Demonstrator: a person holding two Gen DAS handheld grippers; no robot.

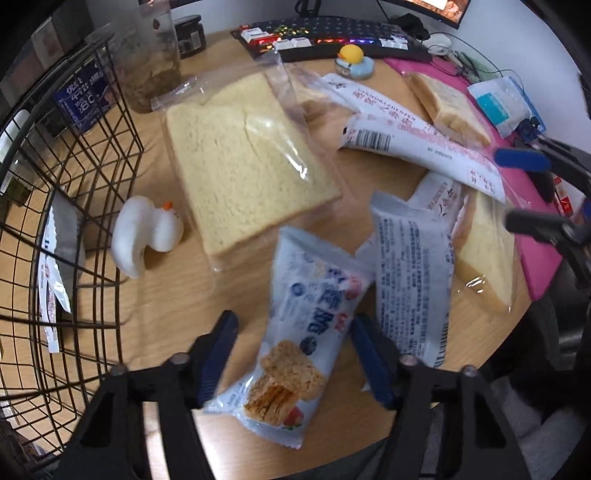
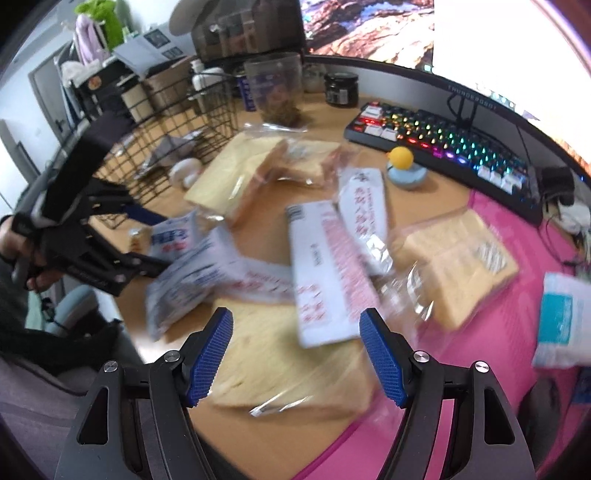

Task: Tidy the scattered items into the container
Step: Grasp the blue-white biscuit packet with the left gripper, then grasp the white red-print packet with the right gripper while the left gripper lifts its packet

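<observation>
A blue-and-white snack packet lies tilted on the wooden table between the pads of my left gripper. The right pad meets its edge, while a gap shows at the left pad. In the right wrist view the left gripper straddles the same packet. The black wire basket stands to the left with a packet inside. My right gripper hangs open over a bagged bread slice and a white-pink packet, holding nothing. A white duck toy sits beside the basket.
More bagged bread, several white packets and a yellow duck lie about. A lit keyboard, a clear jar and a monitor stand behind. A pink mat covers the right side. The table's front edge is close.
</observation>
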